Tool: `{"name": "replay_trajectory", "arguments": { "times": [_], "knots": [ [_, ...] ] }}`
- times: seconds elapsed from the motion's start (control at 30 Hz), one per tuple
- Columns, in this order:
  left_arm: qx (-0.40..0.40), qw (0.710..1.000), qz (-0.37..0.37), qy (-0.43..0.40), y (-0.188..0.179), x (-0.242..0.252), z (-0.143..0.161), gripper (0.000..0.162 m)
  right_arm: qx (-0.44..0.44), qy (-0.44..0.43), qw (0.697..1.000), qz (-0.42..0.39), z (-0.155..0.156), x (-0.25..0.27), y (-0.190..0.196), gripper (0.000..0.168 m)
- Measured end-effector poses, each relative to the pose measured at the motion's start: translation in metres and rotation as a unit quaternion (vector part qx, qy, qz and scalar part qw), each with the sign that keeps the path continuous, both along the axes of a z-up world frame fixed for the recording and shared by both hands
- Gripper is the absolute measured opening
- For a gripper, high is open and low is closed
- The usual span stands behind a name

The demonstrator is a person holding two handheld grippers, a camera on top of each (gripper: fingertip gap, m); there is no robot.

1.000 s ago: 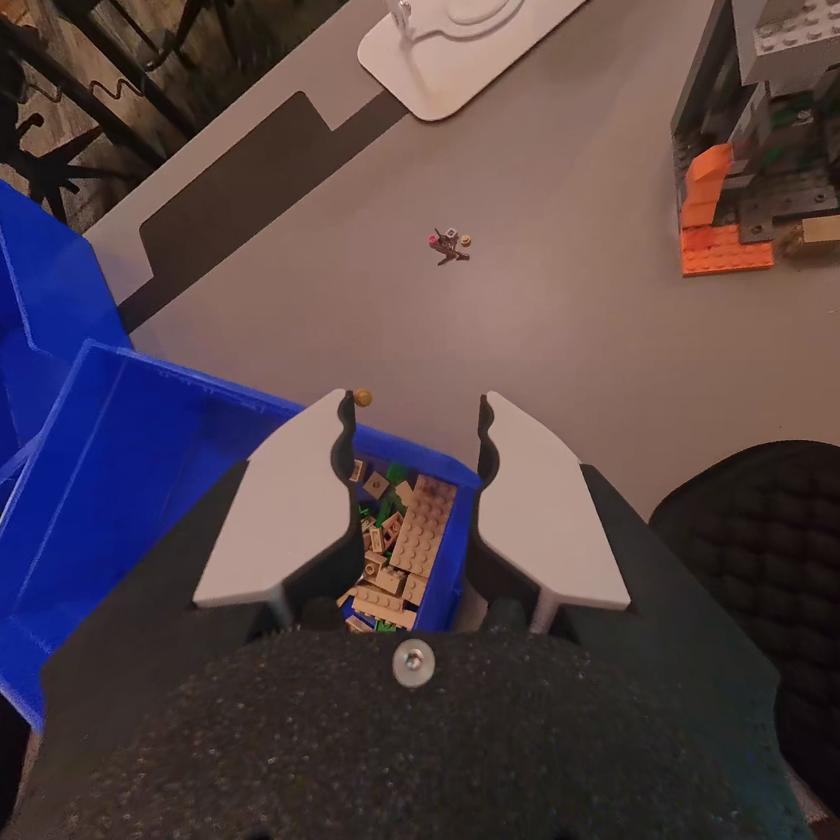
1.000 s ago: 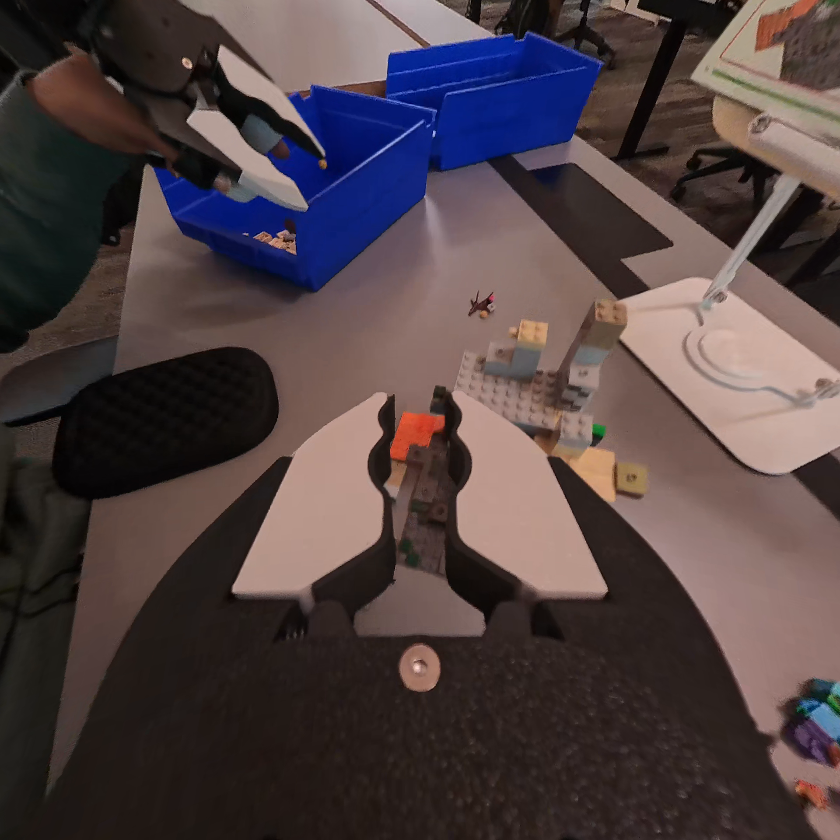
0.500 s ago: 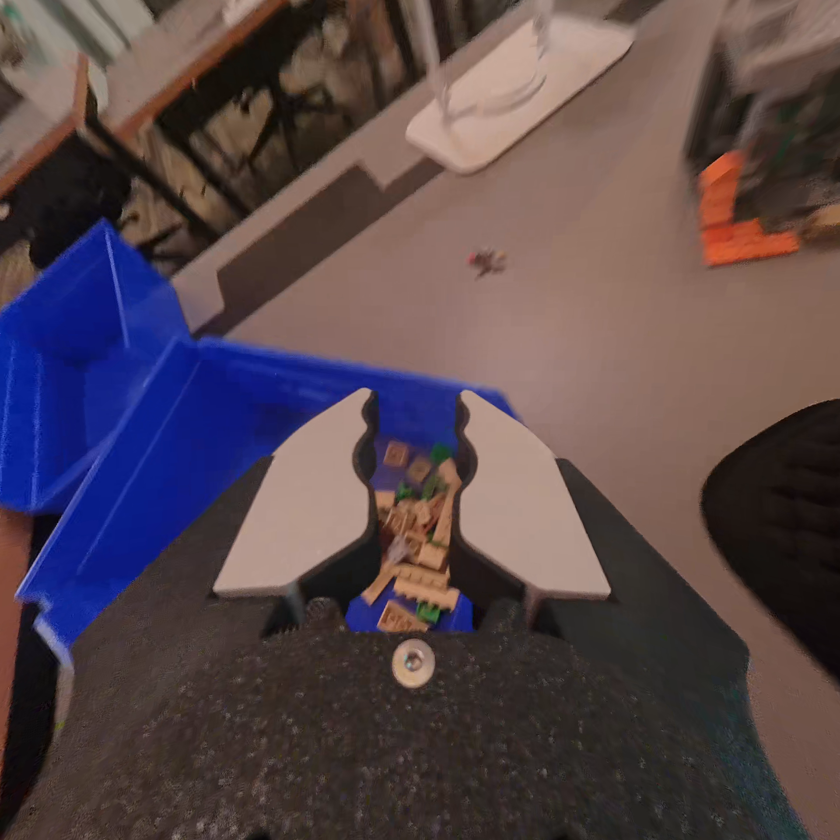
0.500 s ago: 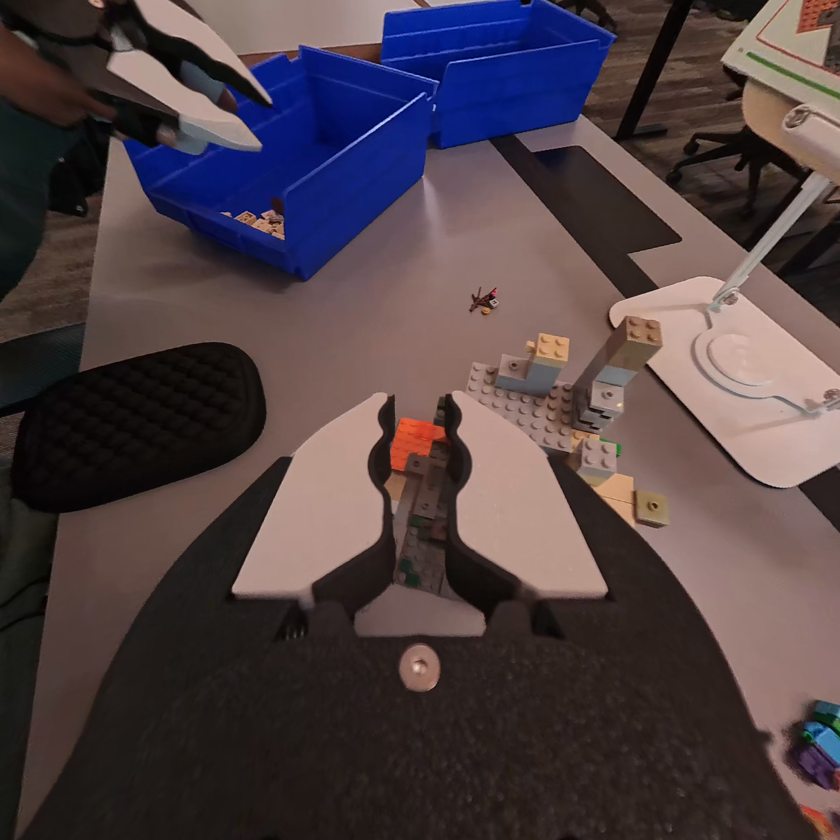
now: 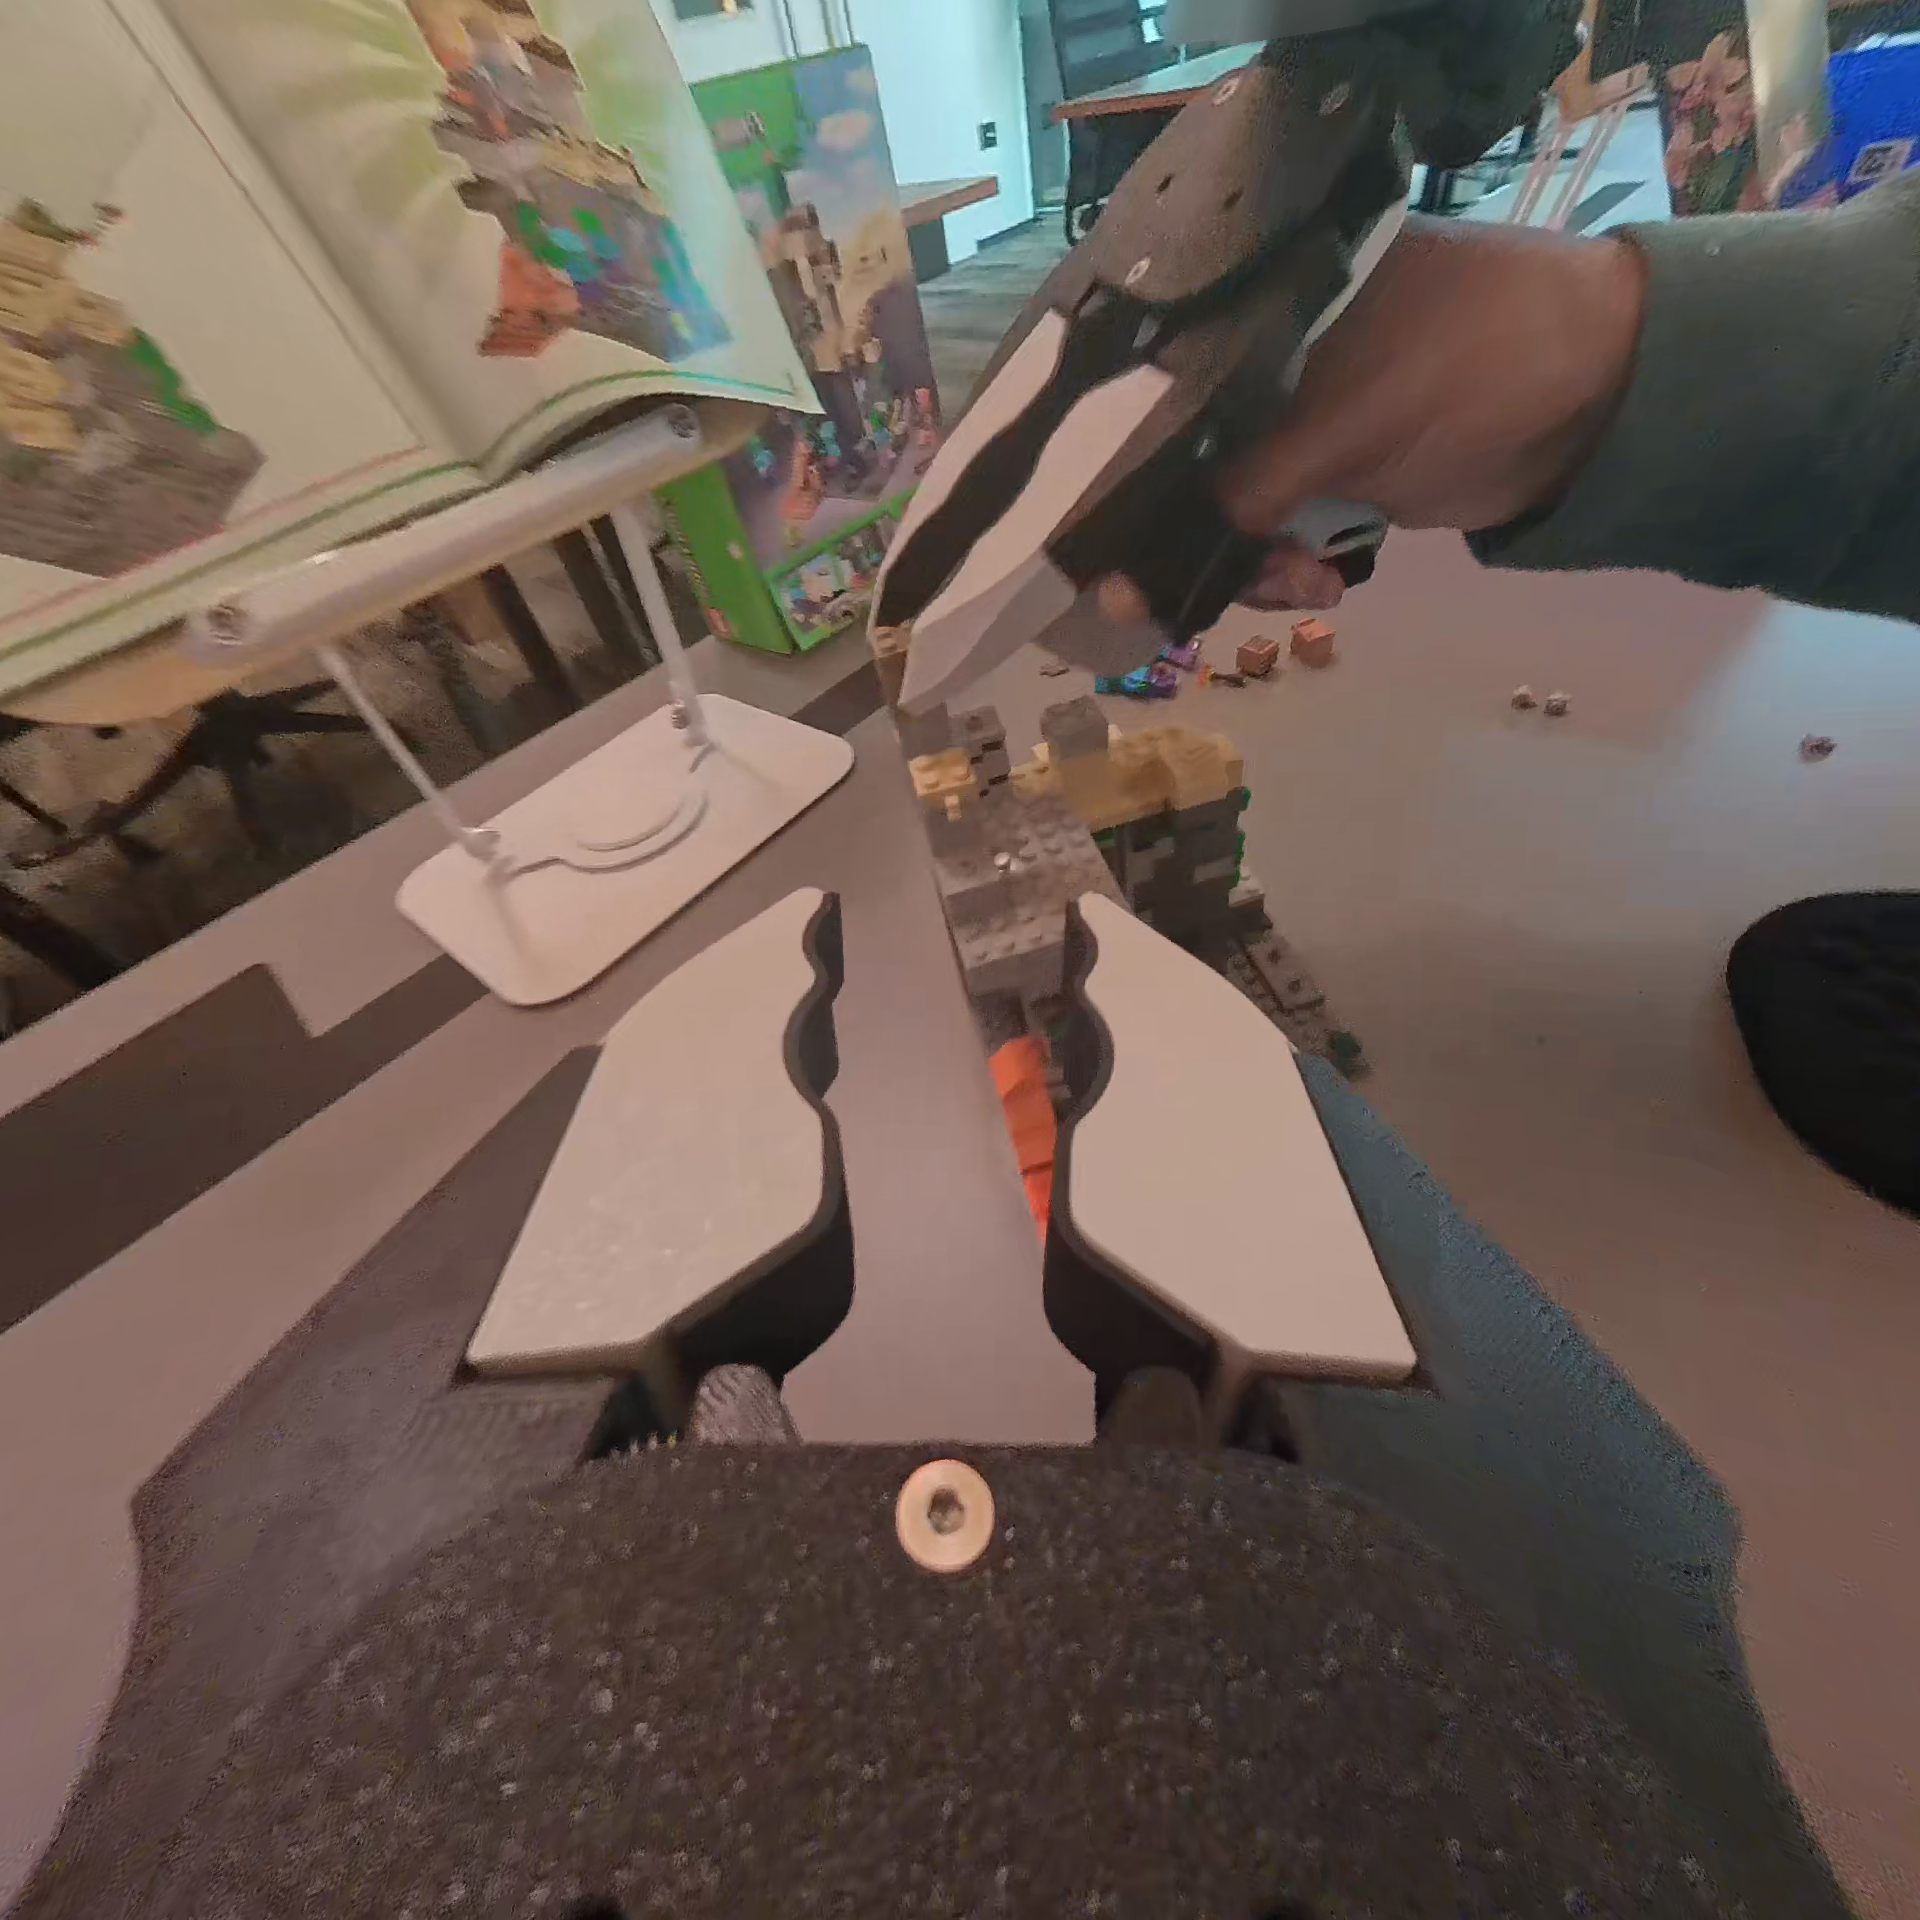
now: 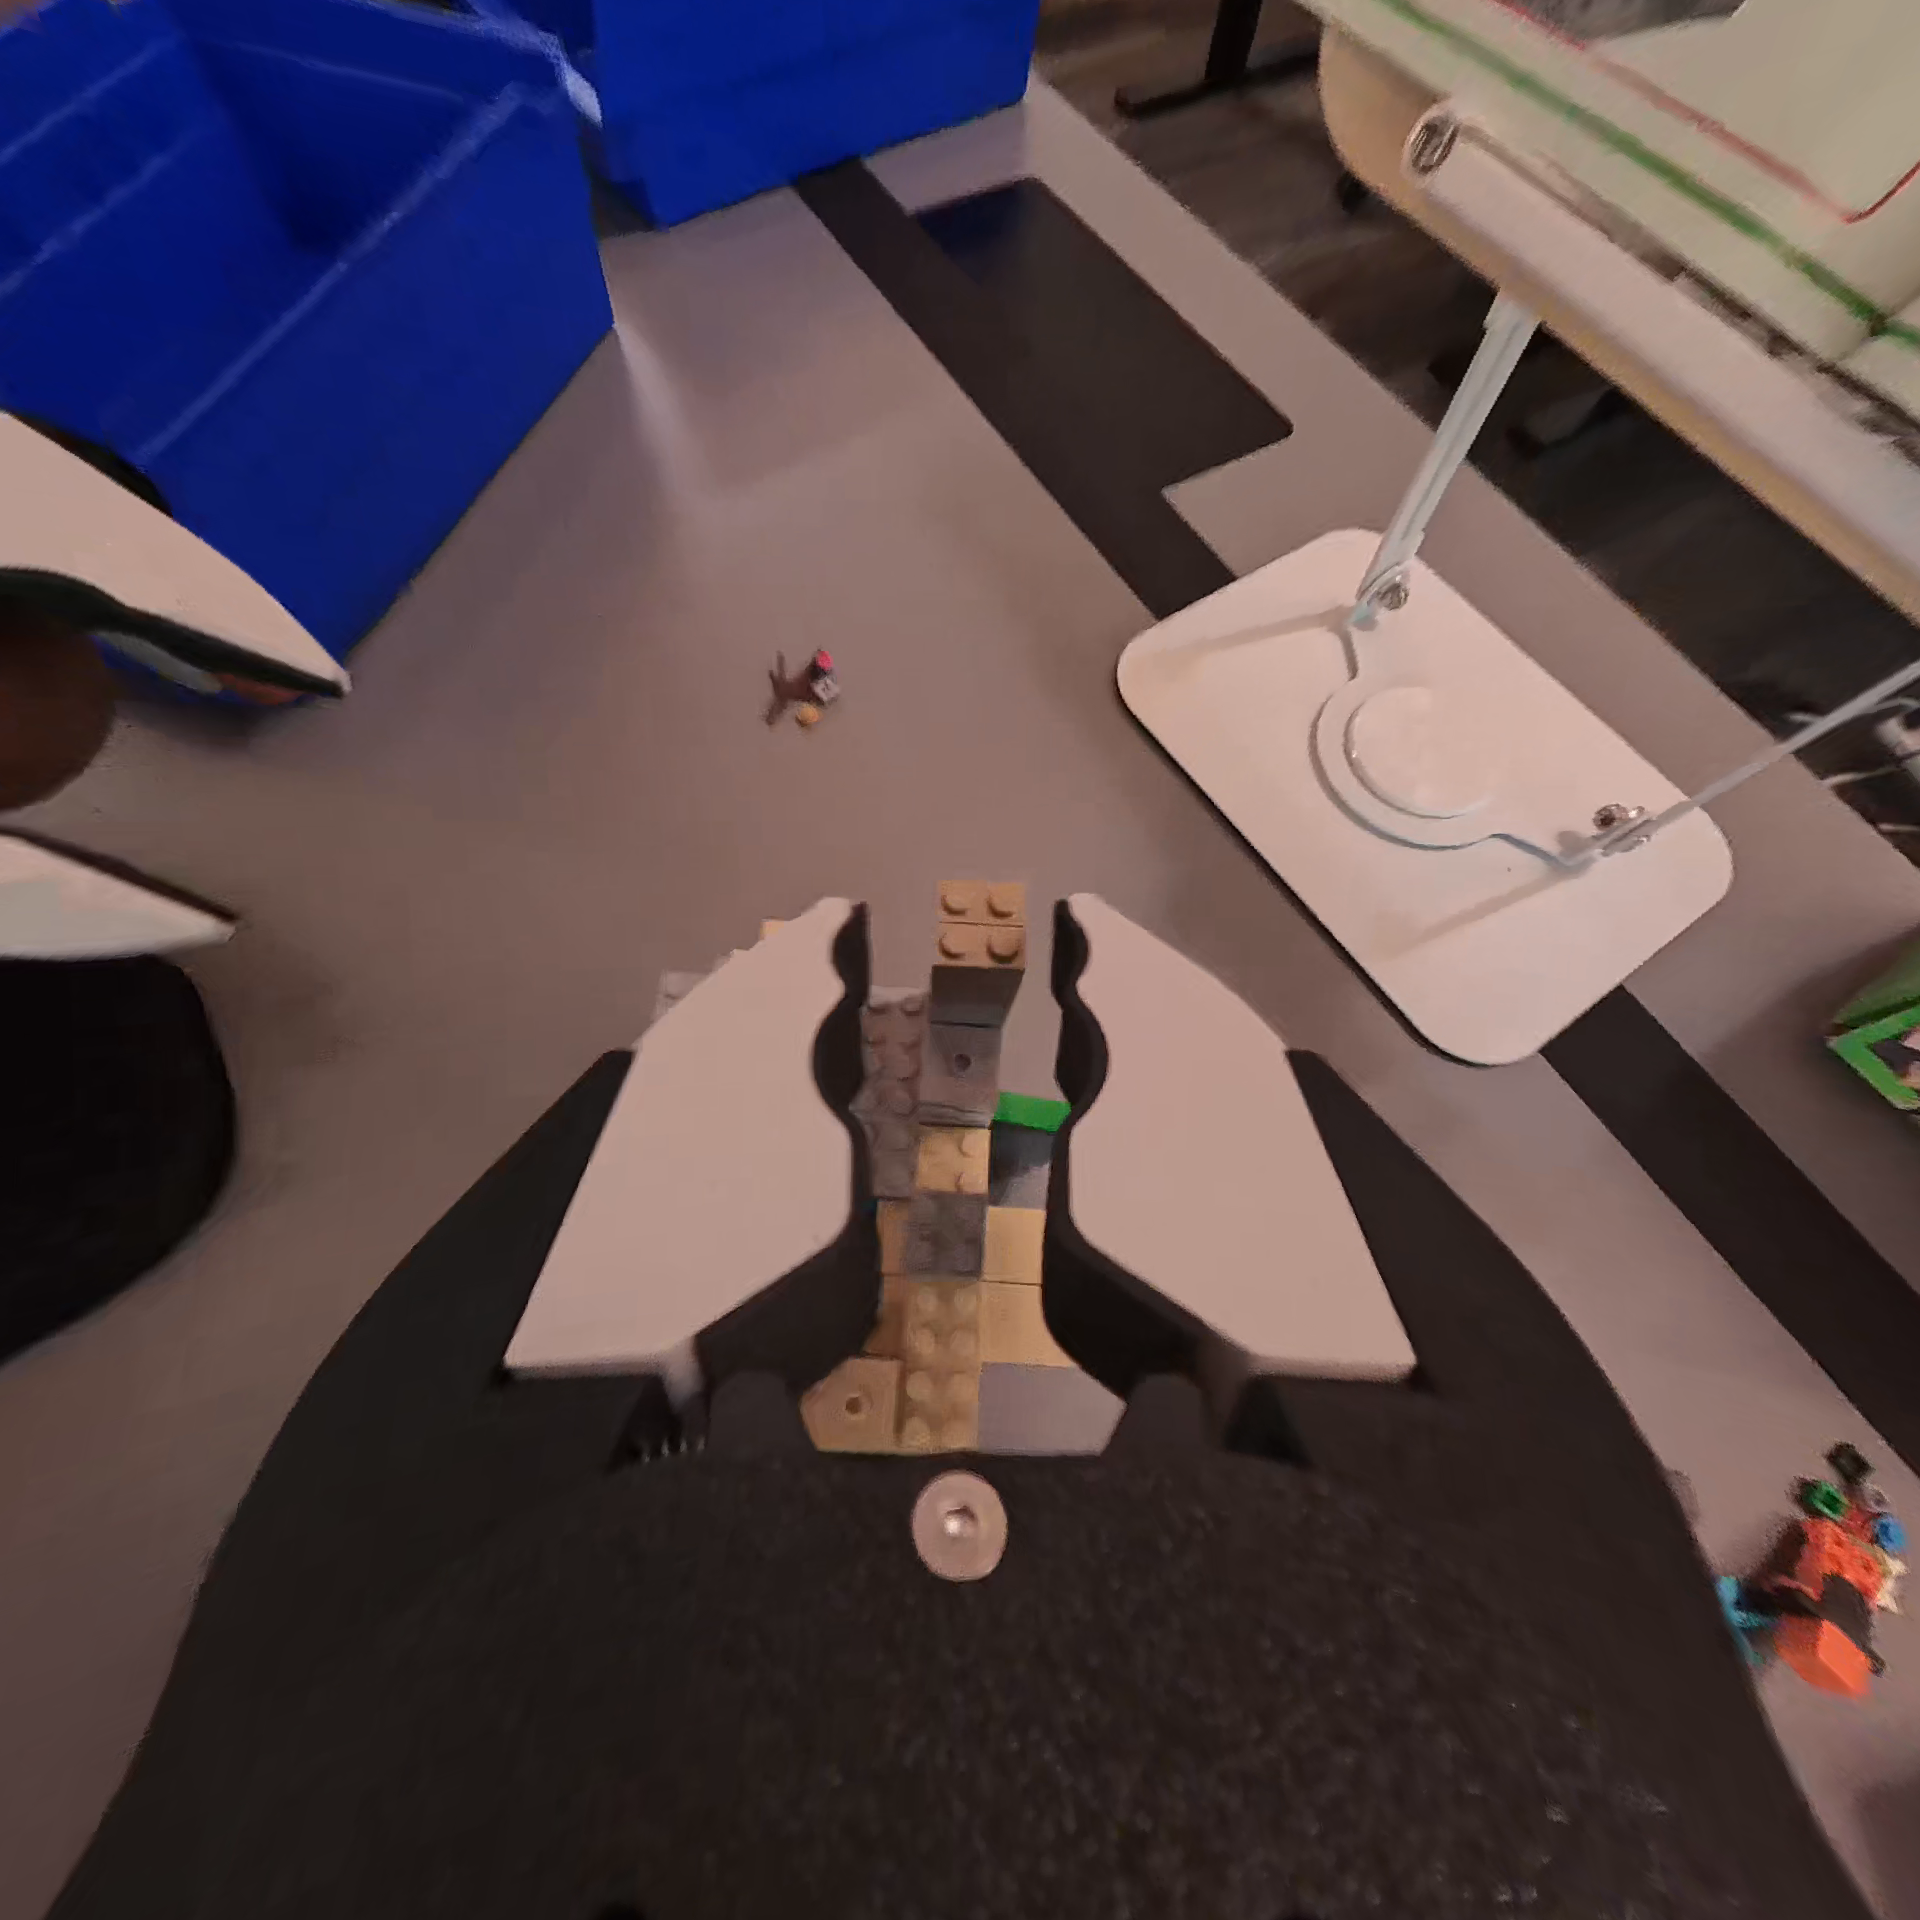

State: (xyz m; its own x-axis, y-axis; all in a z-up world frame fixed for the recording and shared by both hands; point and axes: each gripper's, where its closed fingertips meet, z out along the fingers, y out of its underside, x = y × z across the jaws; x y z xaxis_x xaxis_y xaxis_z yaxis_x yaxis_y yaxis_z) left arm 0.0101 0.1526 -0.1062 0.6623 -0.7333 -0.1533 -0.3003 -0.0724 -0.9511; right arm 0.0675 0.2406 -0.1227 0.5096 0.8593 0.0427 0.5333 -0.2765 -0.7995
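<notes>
Biggest worry from where I'm standing: that brick build [image 5: 1049, 862] is tall and skinny on top, and both tools are crowding it. The right gripper [image 6: 956, 914] comes down from above, tips right at the tan bricks capping the thin tower. Its jaws are parted a bit wider than the tower and straddle it. I can't tell if they touch it, but they don't look clamped on anything. One sideways nudge there and I'd guess the tower snaps off or the whole thing tips.

The left gripper [image 5: 951, 914] sits low on the desk [image 5: 1507, 935], jaws about half open and empty, with the build's base at its 1 o'clock. Pushing forward could shove the model along the smooth top.

The build itself: grey studded plates, a tan chunk, dark mottled walls with green bits, and an orange piece low down near the left tool's right finger. It sits mid-desk, with the white stand base [image 5: 623, 842] at its 10 o'clock holding an open booklet [image 5: 312, 260].

In the right wrist view, blue bins [image 6: 291, 260] are off at 11 o'clock, tiny loose bits [image 6: 805, 691] lie straight ahead, and a colourful pile [image 6: 1808, 1590] is at 4 o'clock.
</notes>
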Motion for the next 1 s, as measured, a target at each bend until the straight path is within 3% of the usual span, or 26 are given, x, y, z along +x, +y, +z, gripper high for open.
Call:
{"name": "replay_trajectory", "arguments": {
  "times": [0.03,0.23,0.5,0.63,0.77,0.9,1.0],
  "knots": [
    [-0.01,1.0,-0.001,-0.004,0.007,0.007,-0.003,0.043,0.0,-0.013,1.0,0.003,-0.004,0.0,0.002,0.018],
    [-0.053,0.999,-0.011,0.004,0.036,0.042,-0.022,0.054,-0.08,0.046,0.995,0.049,-0.003,-0.011,-0.026,0.017],
    [-0.04,0.998,-0.023,0.03,0.026,0.062,-0.025,0.05,-0.164,0.166,0.967,0.097,0.026,-0.018,-0.057,0.017],
    [0.015,1.0,0.0,0.007,0.021,0.049,-0.002,0.039,-0.182,0.252,0.945,0.104,0.047,-0.012,-0.061,0.017],
    [0.125,0.992,0.016,0.017,0.005,0.042,0.026,0.034,-0.216,0.356,0.903,0.103,0.067,-0.011,-0.077,0.017],
    [0.23,0.971,0.028,0.059,-0.013,0.046,0.039,0.018,-0.243,0.425,0.866,0.102,0.073,-0.017,-0.1,0.017],
    [0.256,0.965,0.009,0.062,-0.032,0.045,0.043,0.018,-0.252,0.442,0.852,0.123,0.074,-0.016,-0.12,0.017]
  ]
}}
